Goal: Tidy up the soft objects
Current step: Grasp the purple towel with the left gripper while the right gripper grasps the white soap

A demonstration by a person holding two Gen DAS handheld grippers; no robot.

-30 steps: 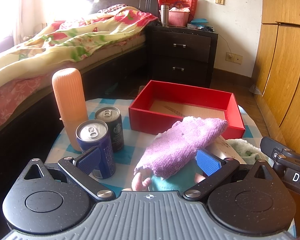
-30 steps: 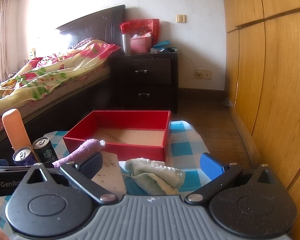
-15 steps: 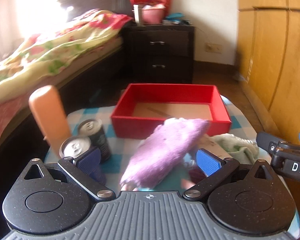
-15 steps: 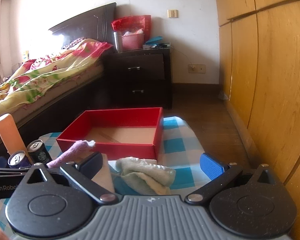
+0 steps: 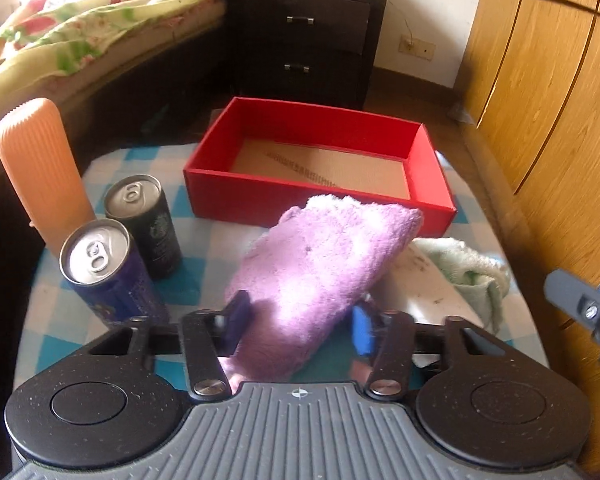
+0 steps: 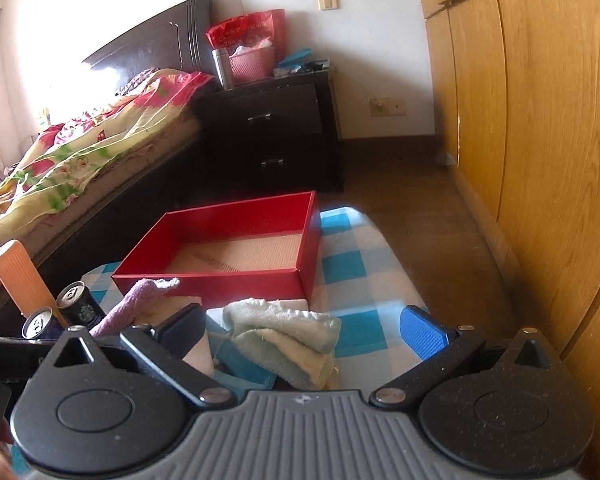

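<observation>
A: Where do your left gripper (image 5: 300, 322) pads sit?

B: Its jaws have just been closing, and the pads now press both sides of the purple towel (image 5: 320, 272); it tilts steeply down.

A: And beyond those fingers?

B: The towel's far end reaches the near wall of the red box (image 5: 324, 208). Two cans (image 5: 118, 268) and an orange bottle (image 5: 40, 172) stand to your left.

A: Your right gripper (image 6: 304, 332)?

B: Wide apart, tilted gently down, gripping nothing. The green towel (image 6: 288, 336) lies between its fingers on the checked cloth (image 6: 352, 264), the box just past it.
</observation>
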